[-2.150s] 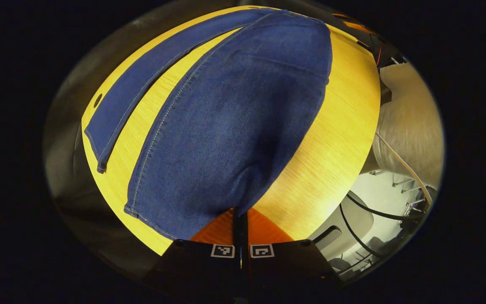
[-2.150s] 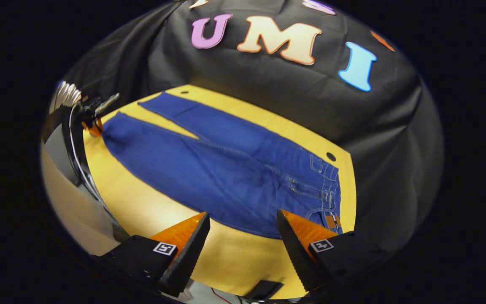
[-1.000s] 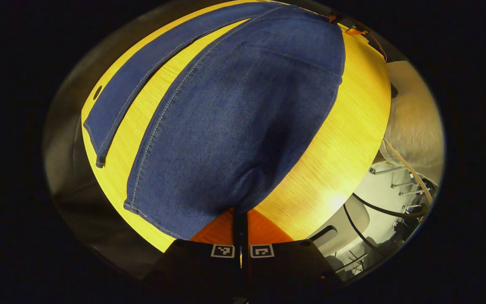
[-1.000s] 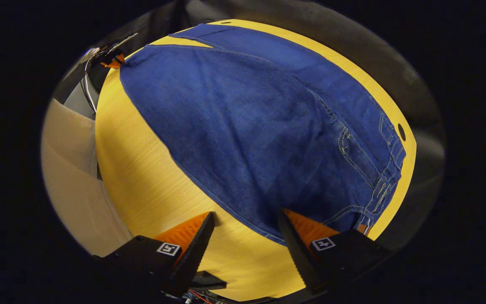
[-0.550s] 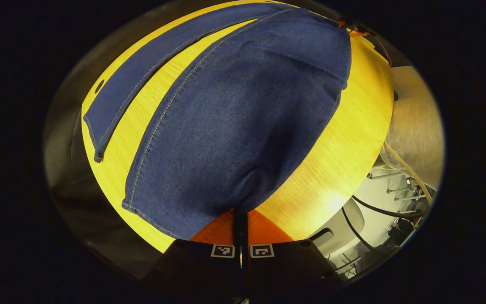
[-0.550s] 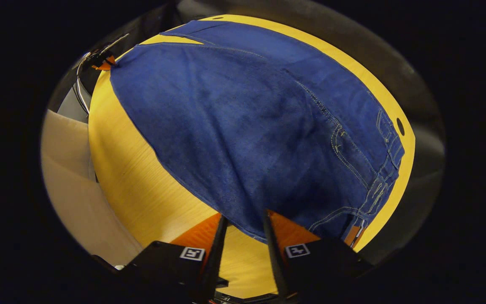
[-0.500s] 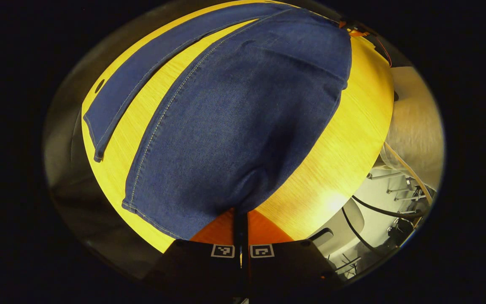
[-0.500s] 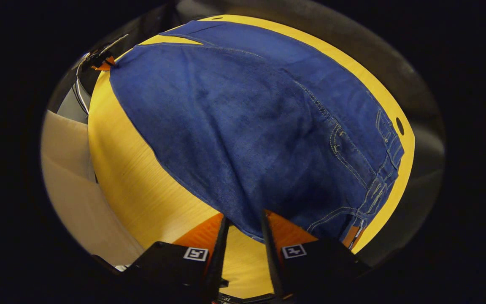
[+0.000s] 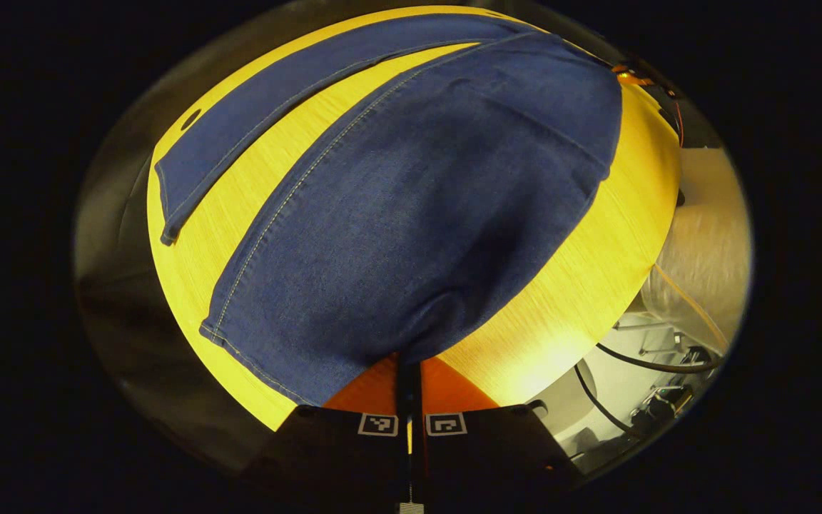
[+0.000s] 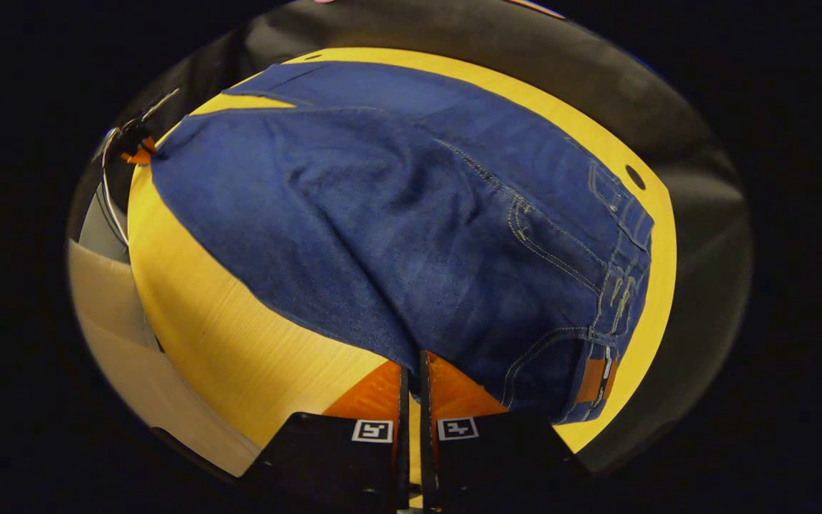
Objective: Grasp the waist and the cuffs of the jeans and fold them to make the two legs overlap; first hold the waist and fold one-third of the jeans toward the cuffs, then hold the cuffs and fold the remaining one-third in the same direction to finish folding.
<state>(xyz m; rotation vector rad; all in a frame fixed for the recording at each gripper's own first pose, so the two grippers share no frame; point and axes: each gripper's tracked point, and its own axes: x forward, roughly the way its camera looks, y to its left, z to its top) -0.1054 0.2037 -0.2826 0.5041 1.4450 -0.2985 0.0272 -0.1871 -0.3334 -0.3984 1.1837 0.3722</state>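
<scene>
Right gripper (image 10: pixel 411 382) fingers pinch jeans (image 10: pixel 411 235) edge near waist.

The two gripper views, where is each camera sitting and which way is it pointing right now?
Left gripper view: rides the left tool, low at the near leg's cuff end, facing along the jeans toward the waist; its shut orange fingers show.
Right gripper view: rides the right tool, at the near edge by the waist, facing toward the cuffs; its shut fingers show.
Shared: the jeans, the yellow table, and the left tool far off.

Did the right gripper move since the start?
Yes. The right gripper went down and forward to the jeans by the waist, filling its view where the booth wall stood, and its fingers closed on the near edge over the table.
</scene>
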